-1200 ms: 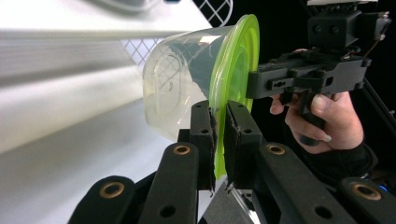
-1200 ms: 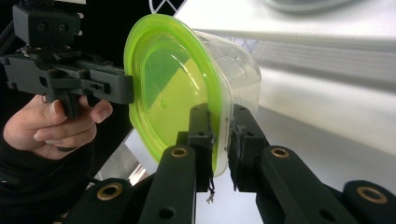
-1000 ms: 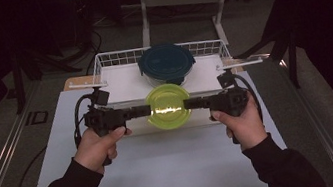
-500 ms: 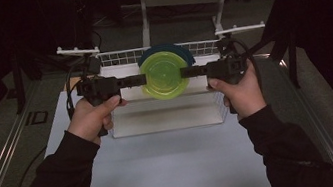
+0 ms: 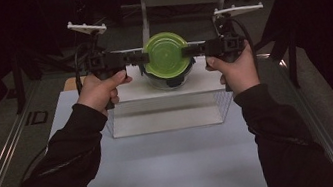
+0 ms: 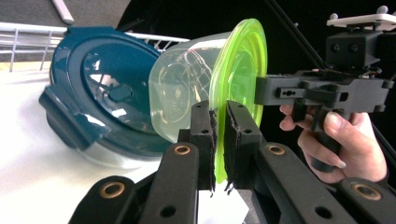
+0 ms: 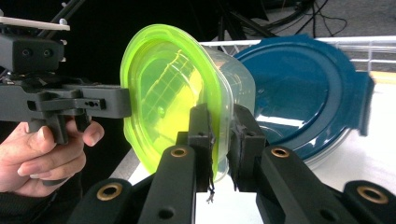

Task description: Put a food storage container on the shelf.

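A clear plastic container (image 6: 182,93) with a bright green lid (image 5: 166,54) hangs in the air between both grippers, tilted on its side in the gripper views. My left gripper (image 5: 141,57) is shut on the lid's rim (image 6: 219,144) from the left. My right gripper (image 5: 190,50) is shut on the opposite rim (image 7: 219,140). Just behind and below lies a container with a dark blue lid (image 6: 102,88), also seen as the blue lid (image 7: 299,88). Each gripper view shows the other gripper, the right gripper (image 6: 259,91) and the left gripper (image 7: 126,100), at the far rim.
A wire basket (image 5: 222,107) with a white floor stands on the white table mat (image 5: 165,164), under the held container. Metal rails run along both table sides. Dark stands and cables sit beyond the far edge.
Both hands have lifted the green-lidded container up and away from the person, from just in front of the blue-lidded one to above the basket. Both grips have stayed shut.
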### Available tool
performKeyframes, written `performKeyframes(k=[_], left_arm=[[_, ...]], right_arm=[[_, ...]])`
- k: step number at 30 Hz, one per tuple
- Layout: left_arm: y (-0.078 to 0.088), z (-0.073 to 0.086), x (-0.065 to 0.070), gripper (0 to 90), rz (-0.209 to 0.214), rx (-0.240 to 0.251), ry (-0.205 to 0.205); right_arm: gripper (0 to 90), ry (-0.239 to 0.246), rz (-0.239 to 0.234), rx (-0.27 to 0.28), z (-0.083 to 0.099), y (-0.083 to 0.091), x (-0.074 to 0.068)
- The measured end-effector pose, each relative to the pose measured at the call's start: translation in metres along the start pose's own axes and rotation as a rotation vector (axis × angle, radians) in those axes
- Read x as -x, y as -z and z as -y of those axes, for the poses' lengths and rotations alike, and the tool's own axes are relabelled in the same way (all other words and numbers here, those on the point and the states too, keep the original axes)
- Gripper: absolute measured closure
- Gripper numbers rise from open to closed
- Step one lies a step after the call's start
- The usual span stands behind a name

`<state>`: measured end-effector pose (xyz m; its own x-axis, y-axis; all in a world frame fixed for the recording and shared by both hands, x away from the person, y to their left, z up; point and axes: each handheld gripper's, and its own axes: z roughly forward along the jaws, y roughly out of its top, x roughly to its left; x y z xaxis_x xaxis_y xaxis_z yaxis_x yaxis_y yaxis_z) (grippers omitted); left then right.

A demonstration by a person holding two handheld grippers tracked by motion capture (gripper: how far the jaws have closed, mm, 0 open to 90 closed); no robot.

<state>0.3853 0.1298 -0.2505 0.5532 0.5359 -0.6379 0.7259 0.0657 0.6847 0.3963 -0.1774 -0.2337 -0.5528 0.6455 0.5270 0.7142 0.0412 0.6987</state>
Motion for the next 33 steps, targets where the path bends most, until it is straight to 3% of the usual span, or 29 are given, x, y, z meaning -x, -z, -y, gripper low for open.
performKeyframes(k=[12,20,24,33], left_arm=[[-0.015,-0.004,-0.012,81.8,-0.008,-0.007,0.046],[-0.017,-0.006,-0.015,81.2,0.001,0.008,0.079],[-0.020,-0.007,-0.017,80.0,-0.003,0.026,0.090],[-0.028,-0.009,-0.018,70.6,-0.050,0.054,0.075]], right_arm=[[80.4,-0.057,0.025,-0.034,-0.008,-0.005,0.013],[79.9,-0.076,0.024,-0.038,-0.012,-0.007,0.017],[74.5,-0.101,0.000,-0.052,-0.017,-0.009,0.021],[67.7,-0.121,0.025,-0.023,-0.021,-0.016,0.026]])
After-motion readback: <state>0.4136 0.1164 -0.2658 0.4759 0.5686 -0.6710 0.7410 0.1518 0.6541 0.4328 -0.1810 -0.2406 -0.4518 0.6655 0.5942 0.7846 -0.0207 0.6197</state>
